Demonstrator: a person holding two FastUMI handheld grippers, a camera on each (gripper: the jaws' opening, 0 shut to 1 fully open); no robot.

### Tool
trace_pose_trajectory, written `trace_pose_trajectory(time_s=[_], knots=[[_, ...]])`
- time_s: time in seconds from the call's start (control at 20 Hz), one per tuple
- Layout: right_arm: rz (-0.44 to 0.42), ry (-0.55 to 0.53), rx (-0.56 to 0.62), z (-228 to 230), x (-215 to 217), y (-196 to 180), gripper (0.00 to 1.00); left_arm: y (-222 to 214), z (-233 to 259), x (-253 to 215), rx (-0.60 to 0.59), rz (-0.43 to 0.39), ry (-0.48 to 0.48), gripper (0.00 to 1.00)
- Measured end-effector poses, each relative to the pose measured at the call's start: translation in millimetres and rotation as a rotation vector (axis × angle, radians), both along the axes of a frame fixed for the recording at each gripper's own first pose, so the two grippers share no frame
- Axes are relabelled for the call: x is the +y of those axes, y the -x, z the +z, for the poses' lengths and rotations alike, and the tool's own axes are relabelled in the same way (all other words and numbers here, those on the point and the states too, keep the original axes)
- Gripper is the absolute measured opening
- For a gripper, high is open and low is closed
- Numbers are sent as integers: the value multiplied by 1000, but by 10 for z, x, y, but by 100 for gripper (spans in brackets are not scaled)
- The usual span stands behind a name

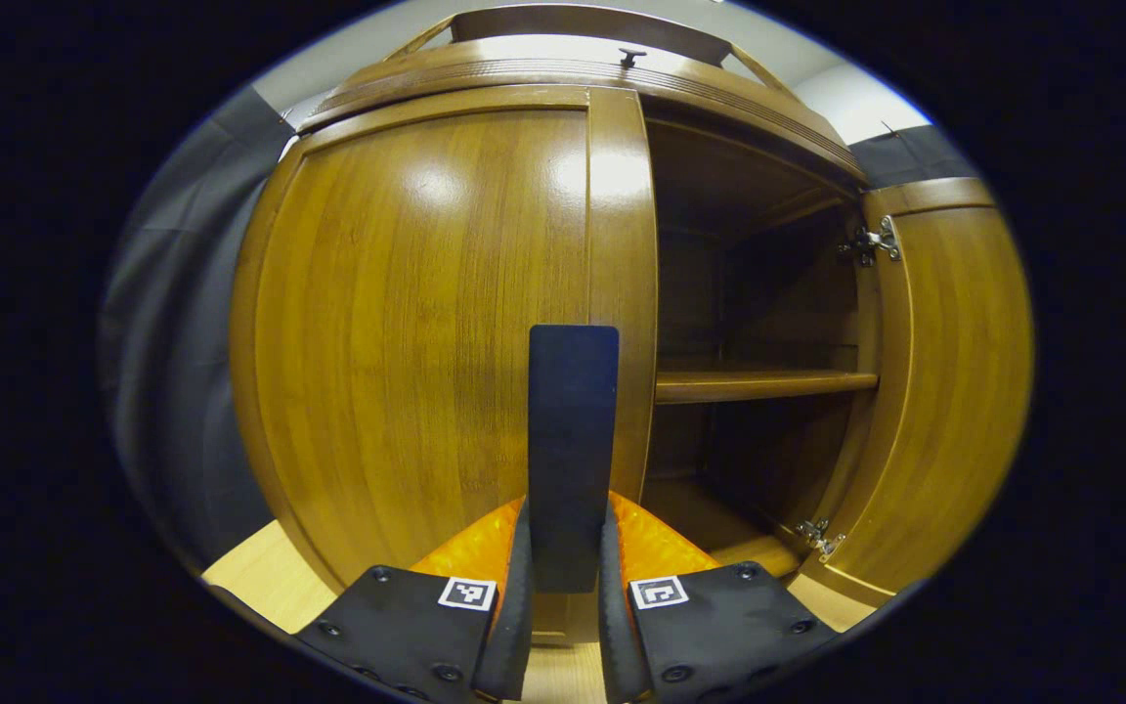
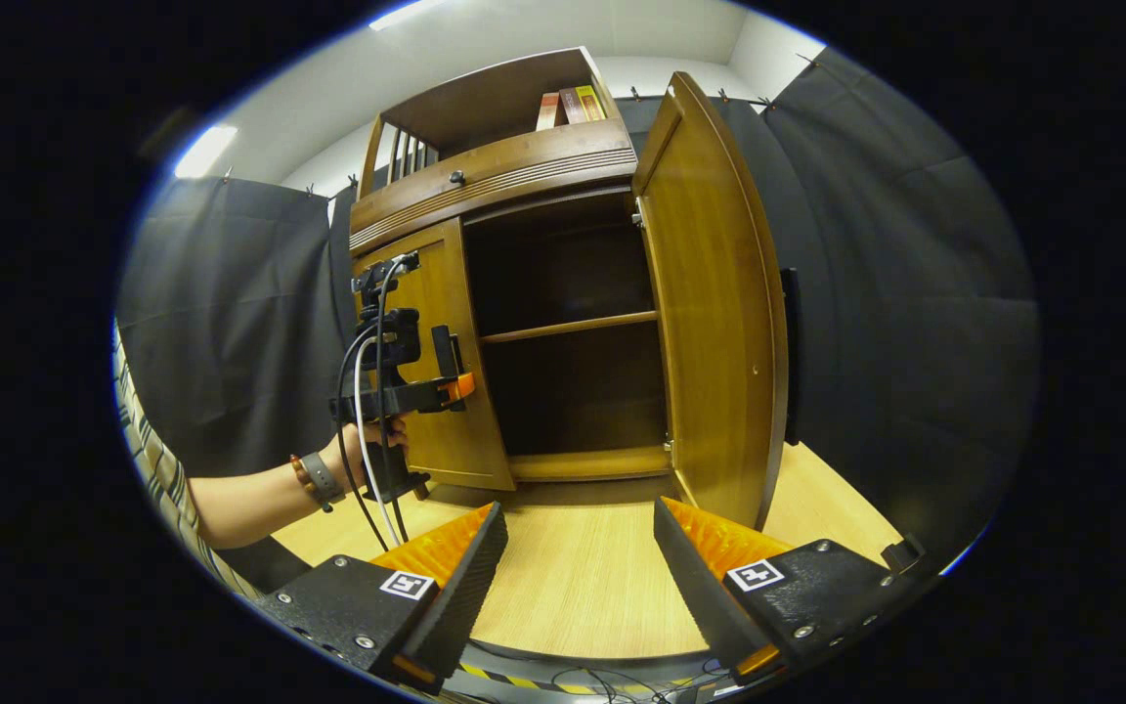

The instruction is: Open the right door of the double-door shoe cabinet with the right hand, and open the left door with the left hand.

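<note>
Glossy honey-brown wood, smooth and flat-panelled: left door [image 1: 426,323] shut, its dark slab handle [image 1: 573,440] pinched between left tongs [image 1: 563,587]; right door [image 2: 714,313] swung wide, right tongs [image 2: 573,557] gaping, empty, back over pale counter [image 2: 573,577]. Risk of slick handle slipping free if pulled off the hinge arc.

You see a shiny brown wooden shoe cabinet [image 2: 524,176] standing on the pale wood floor. Its right door [image 2: 714,313] is swung wide open, so you can look at the dark inside and one shelf [image 2: 568,327]. Its left door [image 1: 426,323] is shut, with a flat dark handle [image 1: 573,450] standing up along its inner edge.
</note>
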State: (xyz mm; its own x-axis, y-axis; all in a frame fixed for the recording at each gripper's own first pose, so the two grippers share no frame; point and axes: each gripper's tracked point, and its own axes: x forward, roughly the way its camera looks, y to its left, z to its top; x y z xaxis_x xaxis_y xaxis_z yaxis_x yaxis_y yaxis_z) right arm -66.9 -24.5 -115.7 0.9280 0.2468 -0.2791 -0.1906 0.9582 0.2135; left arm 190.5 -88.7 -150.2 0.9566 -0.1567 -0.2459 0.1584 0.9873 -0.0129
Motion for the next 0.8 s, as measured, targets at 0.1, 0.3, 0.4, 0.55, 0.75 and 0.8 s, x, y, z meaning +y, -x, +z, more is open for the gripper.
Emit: trace_pose_trajectory(time_s=[0.1, 0.3, 0.4, 0.55, 0.75, 0.8], knots=[[19, 7, 11, -33, 45, 15, 93, 9, 19, 7, 8, -12, 19, 36], [40, 29, 11, -22, 64, -18, 93, -3, 168, 208, -2, 14, 35, 36], [49, 25, 8, -18, 86, -22, 93, 144, 145, 174, -15, 58, 19, 36], [61, 26, 13, -44, 99, -5, 93, 213, 221, 173, -20, 115, 21, 36], [84, 29, 16, -71, 143, -19, 93, 347, 246, 311, -20, 166, 20, 35], [89, 29, 14, -72, 158, -25, 93, 390, 258, 358, -23, 185, 11, 34]])
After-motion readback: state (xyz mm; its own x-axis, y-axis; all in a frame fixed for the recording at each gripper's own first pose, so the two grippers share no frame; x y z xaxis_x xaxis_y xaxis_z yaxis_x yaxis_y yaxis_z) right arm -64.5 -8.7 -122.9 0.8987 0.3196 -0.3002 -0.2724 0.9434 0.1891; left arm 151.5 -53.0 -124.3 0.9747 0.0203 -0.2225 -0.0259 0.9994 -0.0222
